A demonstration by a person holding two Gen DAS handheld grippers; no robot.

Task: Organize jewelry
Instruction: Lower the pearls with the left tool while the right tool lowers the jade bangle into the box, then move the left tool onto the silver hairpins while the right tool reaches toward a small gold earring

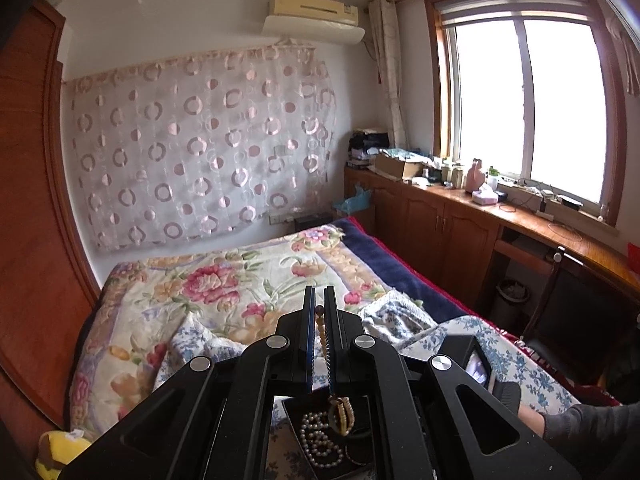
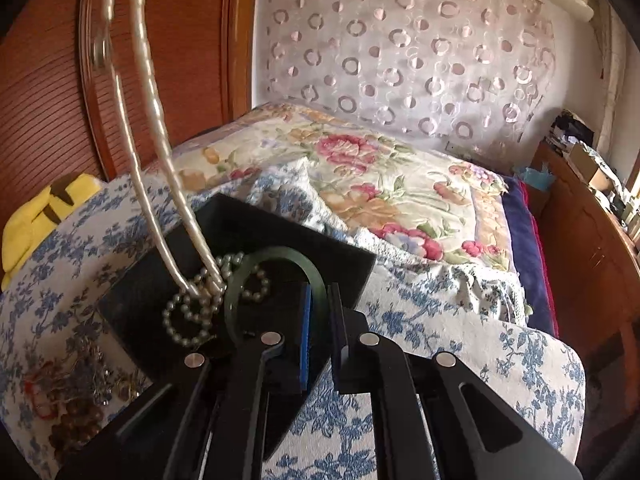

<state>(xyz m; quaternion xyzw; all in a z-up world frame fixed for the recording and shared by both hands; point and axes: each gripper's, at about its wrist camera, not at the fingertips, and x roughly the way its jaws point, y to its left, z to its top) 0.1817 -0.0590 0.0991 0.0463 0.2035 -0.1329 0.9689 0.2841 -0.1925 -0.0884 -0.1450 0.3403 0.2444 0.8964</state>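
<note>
the bed fills the lower half of both views, covered by a floral blanket with a blue-and-white flowered cloth laid over its near end. a wooden wardrobe stands on the left of the left wrist view, a window and a wooden counter on the right, and an air conditioner is mounted high on the far wall. no brand, label or writing can be read on any item.

a black tray lies on the flowered cloth. a white pearl necklace lies partly coiled in the tray; two of its strands rise steeply out of the tray toward the upper left of the right wrist view, blurred.

the right gripper points steeply down over the tray. its jaws are closed on a dark green bangle, which arcs up and to the left from the jaws over the pearl coil.

the left gripper points slightly downward, across the bed. its jaws are closed on a strand of tan beads, which runs between the pads and hangs below them over the tray. whether this strand joins the bunched beads seen lower down cannot be told.

a loose pile of brown and red jewelry rests on the cloth just left of the tray. a yellow soft toy lies at the bed's left edge.
</note>
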